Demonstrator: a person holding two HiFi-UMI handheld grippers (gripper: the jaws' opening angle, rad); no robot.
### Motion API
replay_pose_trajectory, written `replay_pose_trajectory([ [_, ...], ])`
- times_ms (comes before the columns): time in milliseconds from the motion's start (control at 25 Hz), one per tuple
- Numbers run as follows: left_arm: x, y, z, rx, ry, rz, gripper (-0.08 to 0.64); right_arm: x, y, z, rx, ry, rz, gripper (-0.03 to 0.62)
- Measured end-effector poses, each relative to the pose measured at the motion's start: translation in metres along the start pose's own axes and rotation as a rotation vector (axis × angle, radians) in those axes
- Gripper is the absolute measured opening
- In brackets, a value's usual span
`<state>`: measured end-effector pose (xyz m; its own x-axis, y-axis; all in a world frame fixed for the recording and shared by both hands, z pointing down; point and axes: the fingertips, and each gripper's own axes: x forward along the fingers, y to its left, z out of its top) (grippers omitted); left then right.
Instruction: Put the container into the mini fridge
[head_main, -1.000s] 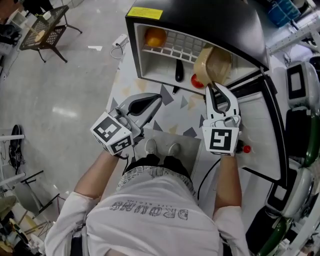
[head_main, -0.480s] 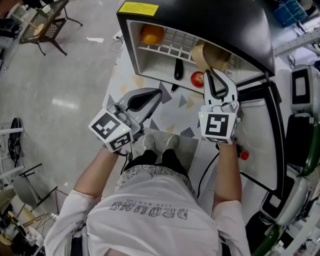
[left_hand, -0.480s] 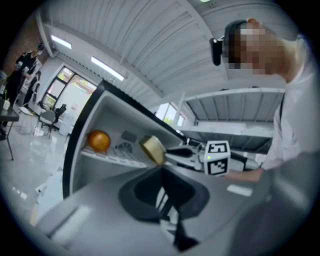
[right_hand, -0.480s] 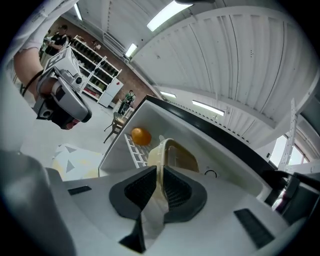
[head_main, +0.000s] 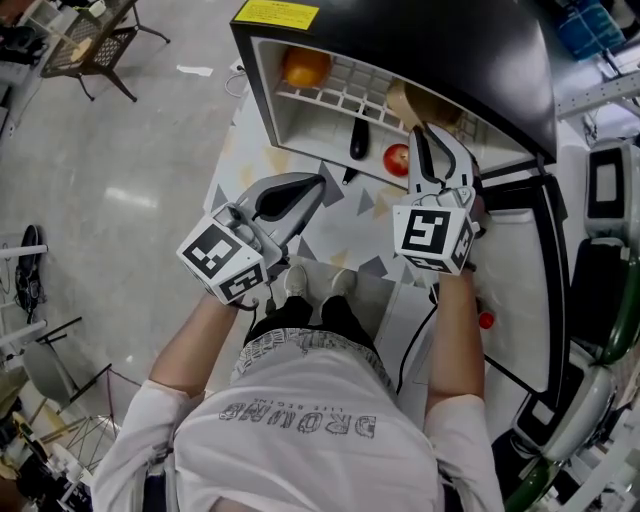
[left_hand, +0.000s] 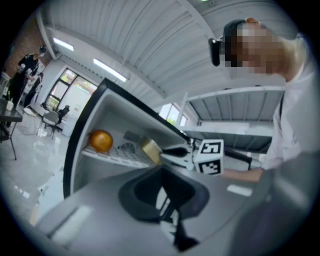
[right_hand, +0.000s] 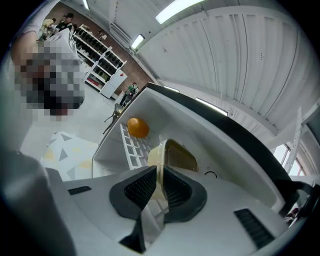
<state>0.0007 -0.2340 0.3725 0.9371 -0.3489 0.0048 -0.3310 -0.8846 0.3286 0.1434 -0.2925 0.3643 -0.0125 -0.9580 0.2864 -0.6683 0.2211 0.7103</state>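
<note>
The beige container (head_main: 424, 104) is tilted inside the open mini fridge (head_main: 300, 135), over the right end of its white wire shelf (head_main: 345, 92). My right gripper (head_main: 421, 138) is shut on the container's rim (right_hand: 161, 165), its ribbed pads (right_hand: 145, 187) pressing from both sides. I cannot tell whether the container rests on the shelf. My left gripper (head_main: 312, 188) hangs lower left, in front of the fridge, shut with nothing in it. From the left gripper view the container (left_hand: 150, 149) and the right gripper's marker cube (left_hand: 210, 156) show ahead.
An orange (head_main: 304, 68) lies at the shelf's left end. A red apple (head_main: 397, 158) and a black object (head_main: 359, 140) sit on the fridge floor below. The fridge door (head_main: 515, 250) stands open at right. A patterned mat (head_main: 345, 215) covers the floor.
The right gripper has carried the container deeper into the fridge, over the shelf. The left gripper has barely moved.
</note>
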Motion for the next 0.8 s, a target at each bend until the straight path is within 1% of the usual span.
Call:
replay_pose_trajectory([
  [360,-0.002,0.008,-0.003,-0.007,0.0,0.019,0.008,0.018,0.001,-0.009,-0.03,0.046,0.017,0.039],
  [800,-0.001,0.012,0.0,-0.005,-0.002,0.025,0.008,0.029,0.006,-0.007,-0.128,0.068,0.023,0.046],
])
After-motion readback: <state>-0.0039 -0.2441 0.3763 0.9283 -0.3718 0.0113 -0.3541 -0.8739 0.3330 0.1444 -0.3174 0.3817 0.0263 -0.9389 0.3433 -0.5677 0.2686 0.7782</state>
